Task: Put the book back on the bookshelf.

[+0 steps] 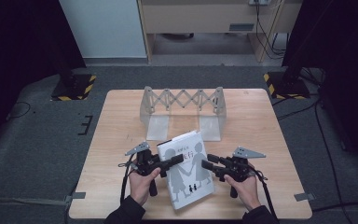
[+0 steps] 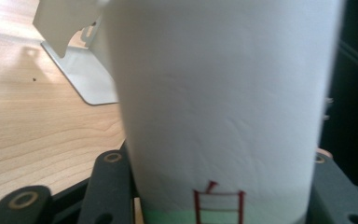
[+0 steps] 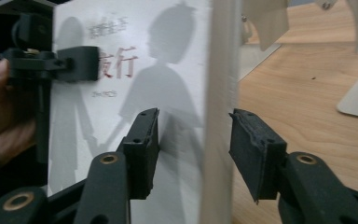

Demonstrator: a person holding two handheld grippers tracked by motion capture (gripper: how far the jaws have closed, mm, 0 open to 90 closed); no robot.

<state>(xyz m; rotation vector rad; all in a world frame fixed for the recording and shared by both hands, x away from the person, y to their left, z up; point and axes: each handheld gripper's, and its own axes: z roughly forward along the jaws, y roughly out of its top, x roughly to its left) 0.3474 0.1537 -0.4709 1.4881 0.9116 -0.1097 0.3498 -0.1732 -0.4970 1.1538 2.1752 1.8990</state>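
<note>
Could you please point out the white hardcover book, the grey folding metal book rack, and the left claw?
White hardcover book (image 1: 189,170), high view, middle of its front cover.
Grey folding metal book rack (image 1: 183,99), high view, middle of its scissor lattice.
Left claw (image 1: 177,160), high view, jaw tips at the book's left edge.

Light: bright on the table (image 1: 121,135), dark surroundings
Focus: book (image 2: 223,102) blurred up close
Shadows: soft, beneath the stand (image 1: 182,105)

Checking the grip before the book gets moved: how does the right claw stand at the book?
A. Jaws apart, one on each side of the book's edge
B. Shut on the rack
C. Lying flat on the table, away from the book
A: in the right gripper view the right claw has its jaws apart, with the book edge between them and gaps on both sides.
</note>
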